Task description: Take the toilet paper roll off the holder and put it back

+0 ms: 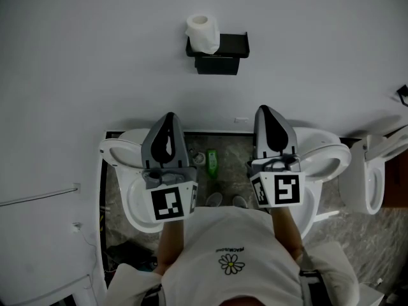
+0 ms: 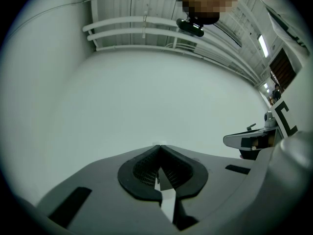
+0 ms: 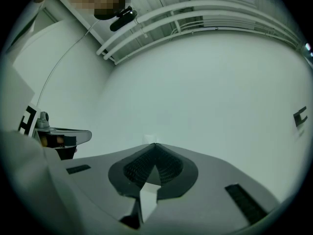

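In the head view a white toilet paper roll [image 1: 203, 34] stands upright on the left end of a black holder [image 1: 224, 46] fixed to the pale wall. Both grippers hang well below it, side by side and pointing at the wall. My left gripper [image 1: 169, 116] is shut with nothing between its jaws, and my right gripper [image 1: 265, 109] is shut and empty too. In the left gripper view the left gripper [image 2: 159, 146] has its tips meeting against bare wall. The right gripper view shows the right gripper [image 3: 155, 144] closed the same way.
Below the grippers are a white toilet [image 1: 127, 199] on the left, another [image 1: 328, 158] on the right and a third [image 1: 364, 187] at the far right. A green bottle [image 1: 211, 162] stands on the mottled floor between them. Pipes [image 2: 132, 28] run along the ceiling.
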A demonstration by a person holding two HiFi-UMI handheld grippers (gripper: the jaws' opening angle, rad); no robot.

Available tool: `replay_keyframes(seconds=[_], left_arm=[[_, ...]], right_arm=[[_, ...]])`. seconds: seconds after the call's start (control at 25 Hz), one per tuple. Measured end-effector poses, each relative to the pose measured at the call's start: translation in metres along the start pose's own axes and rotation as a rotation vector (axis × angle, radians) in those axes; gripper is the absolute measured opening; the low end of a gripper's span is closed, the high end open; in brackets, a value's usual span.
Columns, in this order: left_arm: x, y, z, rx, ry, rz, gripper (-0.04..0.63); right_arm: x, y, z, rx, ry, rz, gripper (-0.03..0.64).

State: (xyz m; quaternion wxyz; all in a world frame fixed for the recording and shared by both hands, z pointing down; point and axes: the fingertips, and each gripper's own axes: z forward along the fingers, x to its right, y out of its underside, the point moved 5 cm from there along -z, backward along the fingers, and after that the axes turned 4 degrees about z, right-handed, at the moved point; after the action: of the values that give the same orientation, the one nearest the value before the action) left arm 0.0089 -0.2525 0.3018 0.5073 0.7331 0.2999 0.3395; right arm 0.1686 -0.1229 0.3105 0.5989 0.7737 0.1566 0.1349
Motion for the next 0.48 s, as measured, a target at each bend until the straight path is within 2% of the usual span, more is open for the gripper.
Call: replay_keyframes(seconds=[0.16,0.48], left_arm=[[0.0033,-0.0022,-0.0017,0.009,-0.010,-0.033,0.017],[0.0035,-0.0041,-0.0068,0.016,-0.010,-0.029,0.017]], right_arm=[[-0.0019,0.0048,-0.0043,-0.018,-0.007,0.005,0.009],[-0.0049,0.0076,-0.0096,-0.035,-0.013,0.011,0.009]])
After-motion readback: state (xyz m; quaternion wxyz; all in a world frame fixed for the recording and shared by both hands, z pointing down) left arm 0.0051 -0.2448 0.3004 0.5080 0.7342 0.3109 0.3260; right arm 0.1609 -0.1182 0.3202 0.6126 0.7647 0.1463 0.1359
